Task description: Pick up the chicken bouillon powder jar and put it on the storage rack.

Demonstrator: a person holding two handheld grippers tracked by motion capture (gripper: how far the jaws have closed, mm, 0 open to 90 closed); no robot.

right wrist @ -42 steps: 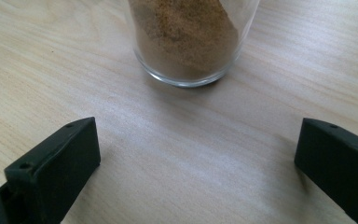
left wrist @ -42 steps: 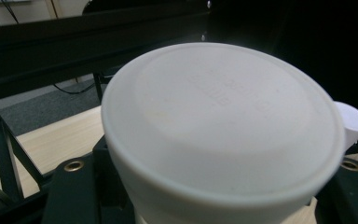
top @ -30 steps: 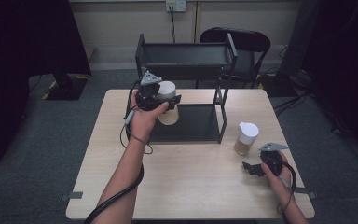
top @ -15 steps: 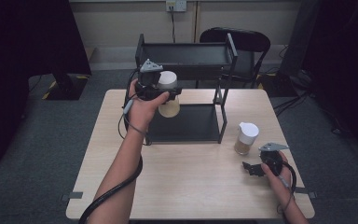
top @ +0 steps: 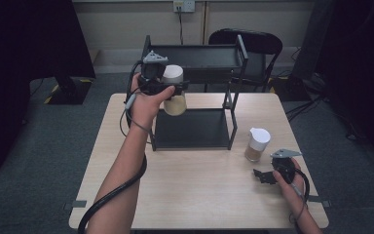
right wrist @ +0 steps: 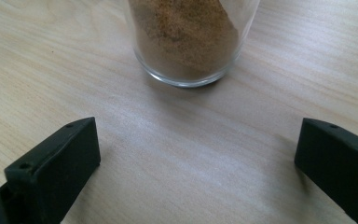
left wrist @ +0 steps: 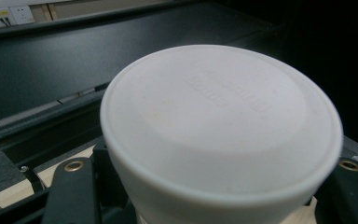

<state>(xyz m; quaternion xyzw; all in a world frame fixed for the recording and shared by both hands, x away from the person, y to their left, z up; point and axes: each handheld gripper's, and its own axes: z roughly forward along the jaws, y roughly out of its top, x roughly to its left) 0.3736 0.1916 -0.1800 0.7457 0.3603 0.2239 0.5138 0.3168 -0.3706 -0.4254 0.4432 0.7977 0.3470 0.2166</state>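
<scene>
**Raised jar at risk of clipping the shelf rim**

A white-lidded spice jar [top: 174,92] is gripped by the clenched left gripper [top: 168,87], held in the air at the far left beside the black two-tier rack [top: 233,73]. If it is tilted or knocked against the upper tray, slippage is likely. The right gripper [top: 264,176] is held released near the second spice jar [top: 257,145].

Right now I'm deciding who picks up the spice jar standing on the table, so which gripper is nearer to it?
Right. The right gripper rests open on the table just short of the jar; the left gripper is across by the rack, holding another jar.
</scene>
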